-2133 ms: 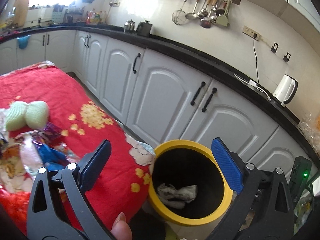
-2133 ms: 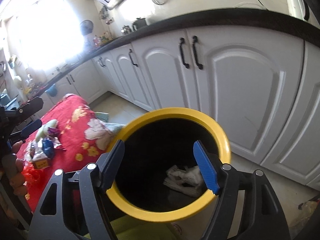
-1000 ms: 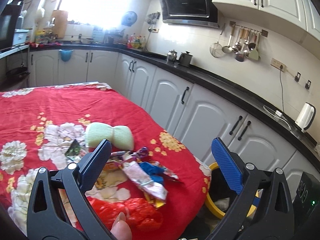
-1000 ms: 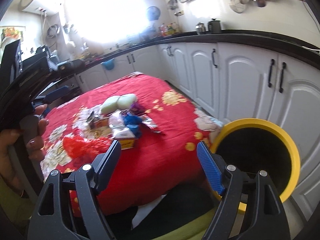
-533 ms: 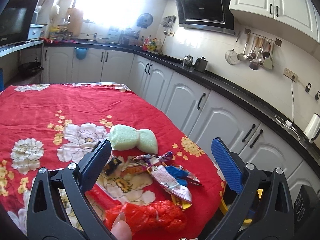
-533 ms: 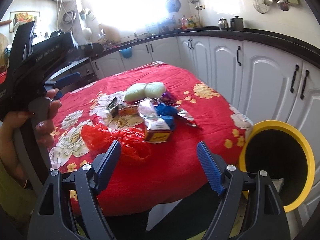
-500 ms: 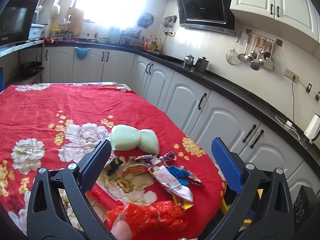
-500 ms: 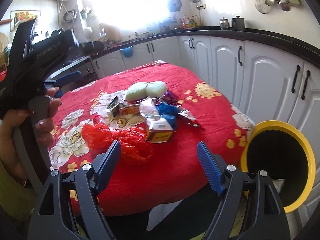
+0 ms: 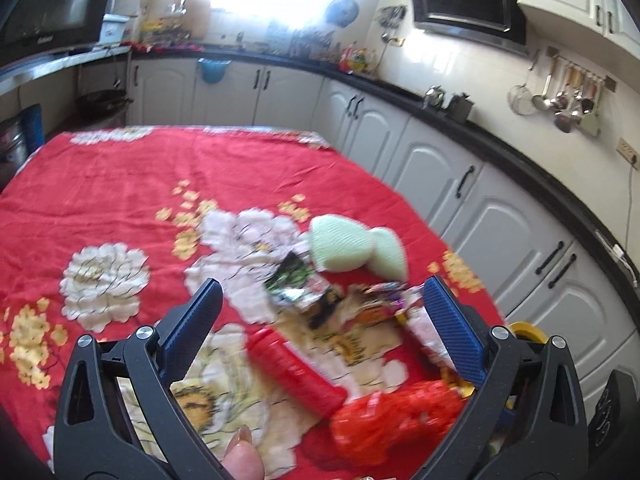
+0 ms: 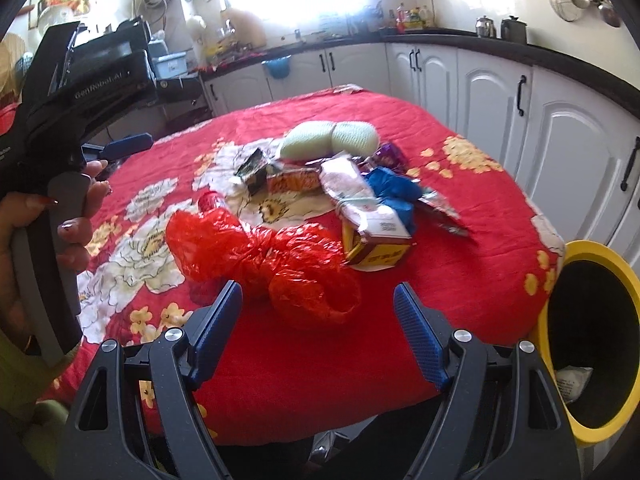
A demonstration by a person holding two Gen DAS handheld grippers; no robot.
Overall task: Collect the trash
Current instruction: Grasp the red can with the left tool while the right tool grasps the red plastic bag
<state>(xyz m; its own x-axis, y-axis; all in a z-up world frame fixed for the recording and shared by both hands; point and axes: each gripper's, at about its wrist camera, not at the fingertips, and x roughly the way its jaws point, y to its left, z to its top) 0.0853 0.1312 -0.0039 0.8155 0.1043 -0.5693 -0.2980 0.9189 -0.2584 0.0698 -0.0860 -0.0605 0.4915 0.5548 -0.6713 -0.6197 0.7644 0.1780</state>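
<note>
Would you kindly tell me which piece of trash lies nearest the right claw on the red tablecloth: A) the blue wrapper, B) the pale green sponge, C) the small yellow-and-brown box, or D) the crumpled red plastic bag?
D: in the right wrist view the crumpled red plastic bag lies just ahead of the open right claw, while the sponge, blue wrapper and box sit farther back.

Crinkly glossy red plastic bag (image 10: 264, 256) on matt cloth tablecloth (image 10: 472, 272)
</note>
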